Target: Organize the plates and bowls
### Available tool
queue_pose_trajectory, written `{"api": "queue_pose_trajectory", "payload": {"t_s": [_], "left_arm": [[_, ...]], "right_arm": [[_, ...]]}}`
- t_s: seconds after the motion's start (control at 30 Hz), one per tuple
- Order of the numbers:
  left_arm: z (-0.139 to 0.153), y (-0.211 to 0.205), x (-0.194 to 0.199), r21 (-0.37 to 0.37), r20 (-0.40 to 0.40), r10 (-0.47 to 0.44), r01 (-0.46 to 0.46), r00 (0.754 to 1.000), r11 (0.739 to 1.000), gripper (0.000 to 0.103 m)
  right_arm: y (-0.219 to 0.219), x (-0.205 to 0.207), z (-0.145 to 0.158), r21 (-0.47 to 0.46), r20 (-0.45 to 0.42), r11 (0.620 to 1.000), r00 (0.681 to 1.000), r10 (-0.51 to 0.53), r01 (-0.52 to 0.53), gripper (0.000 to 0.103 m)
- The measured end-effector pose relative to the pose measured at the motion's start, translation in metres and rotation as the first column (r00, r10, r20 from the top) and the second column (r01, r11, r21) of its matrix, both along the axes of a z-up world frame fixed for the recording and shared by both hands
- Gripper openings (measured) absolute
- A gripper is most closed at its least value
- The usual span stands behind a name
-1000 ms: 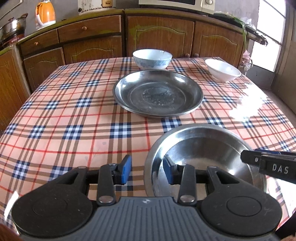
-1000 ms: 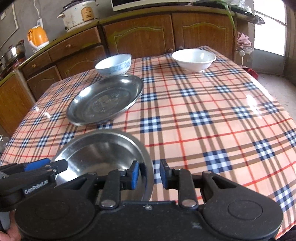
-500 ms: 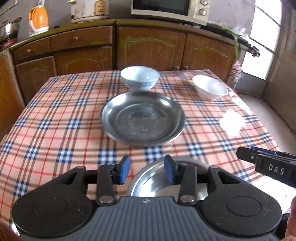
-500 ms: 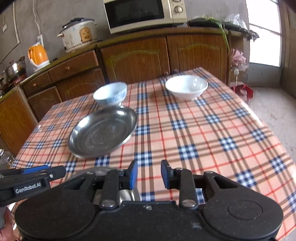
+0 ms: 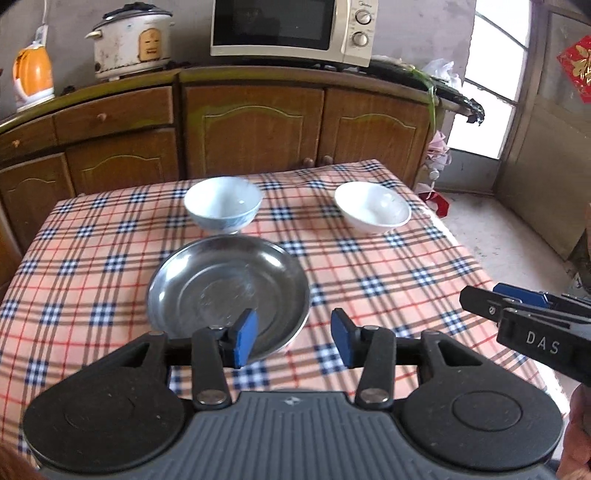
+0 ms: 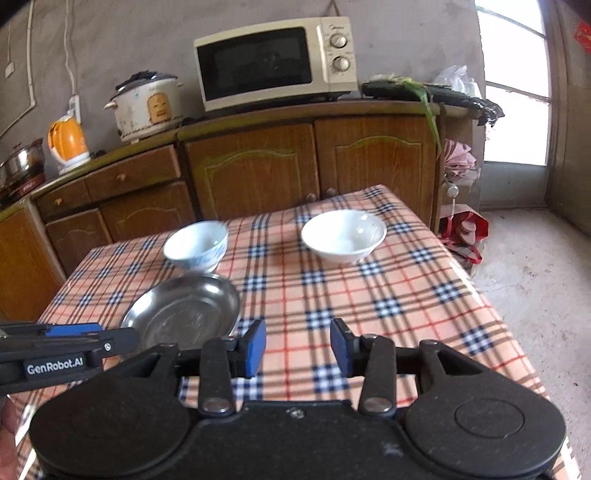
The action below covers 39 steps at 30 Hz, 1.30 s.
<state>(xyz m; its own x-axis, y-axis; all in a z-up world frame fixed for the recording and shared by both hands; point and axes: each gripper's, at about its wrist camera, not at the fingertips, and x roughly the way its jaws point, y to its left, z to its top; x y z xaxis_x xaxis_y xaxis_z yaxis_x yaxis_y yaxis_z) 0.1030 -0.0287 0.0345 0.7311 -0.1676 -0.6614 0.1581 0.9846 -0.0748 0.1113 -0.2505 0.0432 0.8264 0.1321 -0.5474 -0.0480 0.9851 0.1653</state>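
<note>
A steel plate (image 5: 227, 286) (image 6: 184, 312) lies in the middle of the plaid table. Behind it stands a blue-patterned white bowl (image 5: 222, 203) (image 6: 196, 245), and a plain white bowl (image 5: 373, 208) (image 6: 343, 234) sits far right. My left gripper (image 5: 293, 339) hovers above the table's near side, jaws opening, nothing between them. My right gripper (image 6: 297, 345) hangs beside it, jaws opening and empty too. Each gripper shows at the edge of the other's view: the right gripper (image 5: 517, 317) and the left gripper (image 6: 66, 349). The nearer steel plate seen earlier is out of view.
Behind the table (image 5: 424, 280) runs a wooden cabinet (image 5: 251, 122) carrying a microwave (image 5: 291, 29), a rice cooker (image 5: 131, 40) and an orange kettle (image 5: 33, 75). To the right is bare floor (image 6: 535, 280) and a doorway.
Both grippers rose and pulled back from the near steel plate, which dropped out of view below them. Both sets of jaws widened, and the view tilted up toward the cabinets.
</note>
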Motion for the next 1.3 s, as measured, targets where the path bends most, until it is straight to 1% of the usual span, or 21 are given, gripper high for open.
{"api": "queue_pose_trajectory", "payload": {"t_s": [0.4,0.5,0.6,0.77,0.9,1.0,1.3], "left_arm": [[0.010,-0.033,0.037,0.012,-0.009,-0.043,0.043,0.999,0.999,0.046],[0.012,-0.041,0.046,0.009,-0.012,-0.050,0.051,0.999,0.999,0.046],[0.014,-0.049,0.055,0.007,-0.007,-0.053,0.053,0.999,0.999,0.049],[0.015,-0.063,0.074,0.013,0.002,-0.049,0.049,0.999,0.999,0.050],[0.014,-0.073,0.092,0.027,0.010,-0.049,0.048,0.999,0.998,0.053],[0.012,-0.078,0.106,0.037,0.012,-0.042,0.041,0.999,0.998,0.053],[-0.003,-0.088,0.150,0.054,-0.001,-0.011,0.011,1.000,0.998,0.054]], "right_arm": [[-0.042,0.030,0.014,0.001,0.027,0.999,0.998,-0.053,0.053,0.051],[-0.049,0.040,0.016,-0.008,0.029,0.998,0.998,-0.060,0.060,0.054],[-0.056,0.051,0.018,-0.015,0.033,0.998,0.997,-0.066,0.066,0.054],[-0.070,0.073,0.018,-0.014,0.035,0.997,0.996,-0.077,0.078,0.055],[-0.082,0.094,0.017,-0.003,0.027,0.996,0.996,-0.086,0.086,0.055],[-0.089,0.110,0.014,-0.015,0.026,0.995,0.995,-0.095,0.095,0.055],[-0.107,0.158,-0.007,-0.003,-0.016,0.994,0.994,-0.105,0.105,0.055]]}}
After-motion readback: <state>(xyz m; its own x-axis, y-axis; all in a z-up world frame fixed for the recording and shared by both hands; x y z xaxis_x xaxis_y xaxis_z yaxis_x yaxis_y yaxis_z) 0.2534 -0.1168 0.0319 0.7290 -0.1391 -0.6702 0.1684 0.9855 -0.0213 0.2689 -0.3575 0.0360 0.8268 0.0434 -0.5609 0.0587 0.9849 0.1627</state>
